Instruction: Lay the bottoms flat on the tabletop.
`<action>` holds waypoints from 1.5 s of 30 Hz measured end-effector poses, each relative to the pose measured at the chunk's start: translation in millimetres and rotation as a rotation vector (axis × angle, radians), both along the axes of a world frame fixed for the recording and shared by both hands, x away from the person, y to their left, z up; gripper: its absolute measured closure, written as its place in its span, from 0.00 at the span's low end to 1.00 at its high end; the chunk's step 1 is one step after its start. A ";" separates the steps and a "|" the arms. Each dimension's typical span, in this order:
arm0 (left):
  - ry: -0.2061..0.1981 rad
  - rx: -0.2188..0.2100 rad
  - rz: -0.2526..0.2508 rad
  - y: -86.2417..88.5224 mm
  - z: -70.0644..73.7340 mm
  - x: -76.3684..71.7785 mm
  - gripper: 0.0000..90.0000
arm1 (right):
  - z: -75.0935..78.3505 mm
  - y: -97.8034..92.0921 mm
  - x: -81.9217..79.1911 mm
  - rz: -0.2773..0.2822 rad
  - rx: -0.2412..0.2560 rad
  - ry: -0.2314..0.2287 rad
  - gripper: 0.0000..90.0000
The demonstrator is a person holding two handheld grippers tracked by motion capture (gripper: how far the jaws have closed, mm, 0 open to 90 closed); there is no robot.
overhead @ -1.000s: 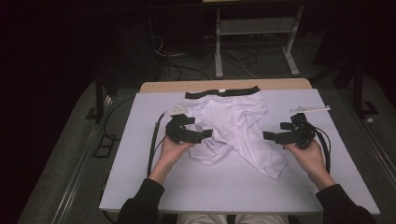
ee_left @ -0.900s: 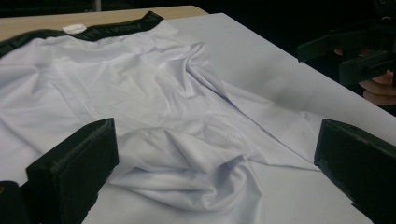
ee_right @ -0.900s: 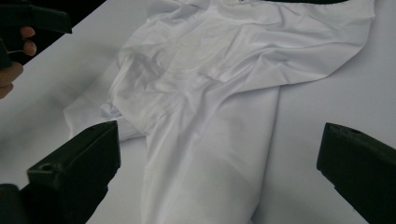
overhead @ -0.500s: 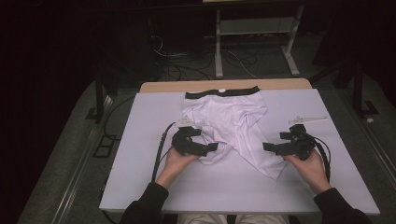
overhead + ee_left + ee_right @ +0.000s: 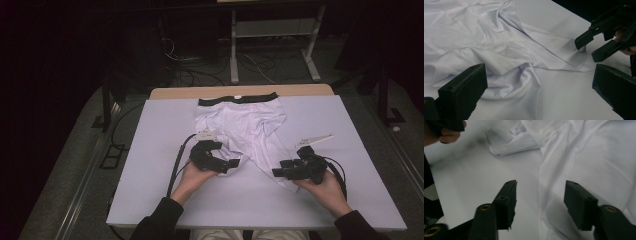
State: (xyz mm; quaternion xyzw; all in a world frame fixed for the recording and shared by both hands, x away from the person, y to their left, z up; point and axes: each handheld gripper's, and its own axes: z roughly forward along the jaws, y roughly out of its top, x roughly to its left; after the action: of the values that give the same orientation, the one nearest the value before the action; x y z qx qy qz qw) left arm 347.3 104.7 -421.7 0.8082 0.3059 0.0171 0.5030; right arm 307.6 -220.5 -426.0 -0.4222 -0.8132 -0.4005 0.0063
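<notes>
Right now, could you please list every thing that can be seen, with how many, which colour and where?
boxer shorts: one pair, white with a black waistband, spread and rumpled at the far middle of the table, leg ends toward the person.
table: one, pale lavender top with a wooden strip at the far edge, centre of the high view.
metal stand: one, light grey, on the floor behind the table.
floor cables: several, dark, behind the table.
left hand-held gripper: one, black, open, at the left leg end.
right hand-held gripper: one, black, open, at the right leg end.
</notes>
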 end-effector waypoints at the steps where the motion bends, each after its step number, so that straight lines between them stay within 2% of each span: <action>1: -0.001 0.002 -0.003 -0.5 -0.3 0.0 0.00 | -1.8 1.2 0.8 -0.003 -0.016 0.009 0.53; 6: -0.002 0.020 -0.019 -4.7 -2.2 -1.4 0.00 | -10.1 2.1 3.7 -0.012 -0.073 0.044 0.60; 12: -0.010 0.047 -0.042 -11.0 -4.8 -4.3 0.00 | -16.0 1.3 2.2 -0.015 -0.134 0.055 0.64; 16: -0.018 0.065 -0.055 -14.9 -6.6 -6.1 0.00 | -16.6 8.4 -4.7 -0.007 -0.211 0.005 0.67; 20: -0.018 0.071 -0.058 -16.9 -7.5 -6.7 0.00 | -16.7 15.2 -10.1 -0.040 -0.285 -0.046 0.78; 23: -0.018 0.072 -0.063 -17.7 -7.8 -7.0 0.00 | -16.8 16.9 -11.6 -0.048 -0.303 -0.061 0.85; 26: -0.018 0.073 -0.064 -18.3 -8.0 -7.1 0.00 | -17.6 17.1 -12.6 -0.034 -0.284 -0.061 0.95; 28: -0.017 0.070 -0.064 -18.5 -7.8 -7.2 0.00 | -17.3 16.5 -12.1 -0.032 -0.279 -0.058 0.96; 30: -0.012 0.065 -0.065 -18.6 -7.5 -7.1 0.00 | -17.3 13.4 -9.5 -0.036 -0.250 -0.040 0.97; 34: -0.010 0.065 -0.072 -19.9 -7.2 -7.2 0.00 | -13.6 1.8 -3.9 -0.056 -0.143 0.002 0.97; 36: -0.008 0.067 -0.081 -22.0 -7.0 -7.9 0.00 | -8.5 -9.2 -0.7 -0.079 -0.058 0.017 0.96; 39: -0.007 0.070 -0.095 -27.0 -7.3 -9.2 0.00 | -5.6 -24.0 4.2 -0.115 0.017 0.029 0.96; 45: -0.004 0.057 -0.139 -46.1 -3.8 -13.7 0.00 | -9.1 -42.0 14.1 -0.163 0.073 0.064 0.96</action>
State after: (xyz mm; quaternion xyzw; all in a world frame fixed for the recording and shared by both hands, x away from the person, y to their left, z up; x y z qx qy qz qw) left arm 333.6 58.6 -425.4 0.8414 0.2477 -0.0076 0.4802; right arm 321.7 -262.5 -435.1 -0.4990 -0.7604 -0.4155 0.0151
